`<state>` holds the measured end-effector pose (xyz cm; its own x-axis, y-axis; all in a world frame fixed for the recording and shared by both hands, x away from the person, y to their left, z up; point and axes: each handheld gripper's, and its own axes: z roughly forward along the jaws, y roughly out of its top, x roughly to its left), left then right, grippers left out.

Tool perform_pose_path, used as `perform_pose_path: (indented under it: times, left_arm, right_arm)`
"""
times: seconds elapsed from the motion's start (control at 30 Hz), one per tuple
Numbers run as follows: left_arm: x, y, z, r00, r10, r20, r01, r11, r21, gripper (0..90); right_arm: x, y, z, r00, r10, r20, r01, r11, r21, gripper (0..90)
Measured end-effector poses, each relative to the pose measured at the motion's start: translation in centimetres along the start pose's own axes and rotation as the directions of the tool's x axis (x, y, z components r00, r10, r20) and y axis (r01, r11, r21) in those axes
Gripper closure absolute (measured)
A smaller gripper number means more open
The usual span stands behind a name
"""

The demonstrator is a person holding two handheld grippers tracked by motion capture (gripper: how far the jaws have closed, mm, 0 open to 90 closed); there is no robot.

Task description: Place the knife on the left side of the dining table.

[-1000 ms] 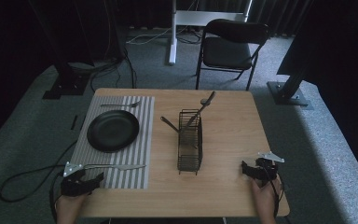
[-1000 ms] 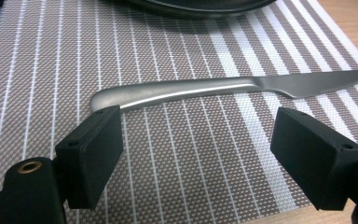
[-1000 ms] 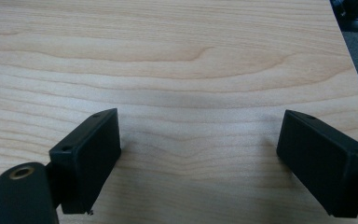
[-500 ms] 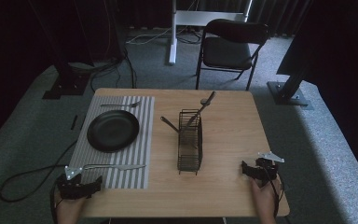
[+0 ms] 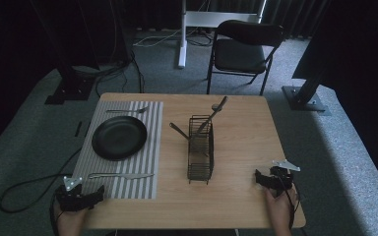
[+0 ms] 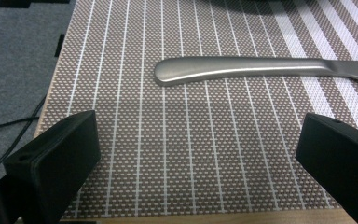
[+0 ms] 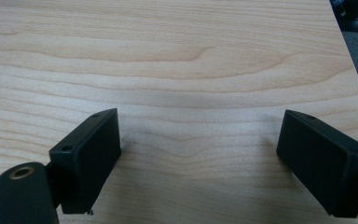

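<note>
Knife (image 5: pixel 120 175) position governs my next move: it lies flat on the striped placemat (image 5: pixel 147 123), on the strip between the black plate (image 5: pixel 119 137) and the mat's near edge, long axis running across the table, parallel to that edge. I read the handle end as the one toward the left side of the table and the blade as pointing toward the wire caddy (image 5: pixel 200 147). In the left gripper view the rounded handle end (image 6: pixel 168 74) sits ahead of the jaws and slightly left of centre, apart from both pads, with bare mat between. I hold the left gripper (image 5: pixel 78 196) at the near left corner of the table, just short of the mat's near edge; its jaws have just been opening and now stand fully spread with nothing between them. The right gripper (image 5: pixel 270 179) rests over bare wood near the right near corner, jaws also spread and empty, with the caddy standing between it and the knife, well apart. The left hand is therefore the nearer one by a clear margin. In my judgement, any pickup would call for advancing the left gripper forward and a little toward the table's centre, jaws straddling the handle across its narrow width rather than along its length.
</note>
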<state>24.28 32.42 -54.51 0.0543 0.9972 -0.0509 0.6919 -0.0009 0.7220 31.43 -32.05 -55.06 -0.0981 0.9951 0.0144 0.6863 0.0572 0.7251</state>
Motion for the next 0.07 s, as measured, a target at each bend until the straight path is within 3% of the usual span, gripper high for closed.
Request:
perform_pose_path:
  times: [0.07]
  left_arm:
    - [-0.01,-0.03,0.02,1.0,0.001,0.002,-0.001,1.0,0.0,0.0]
  right_arm:
    - [0.0,0.0,0.0,1.0,0.0,0.0,0.0,1.0,0.0,12.5]
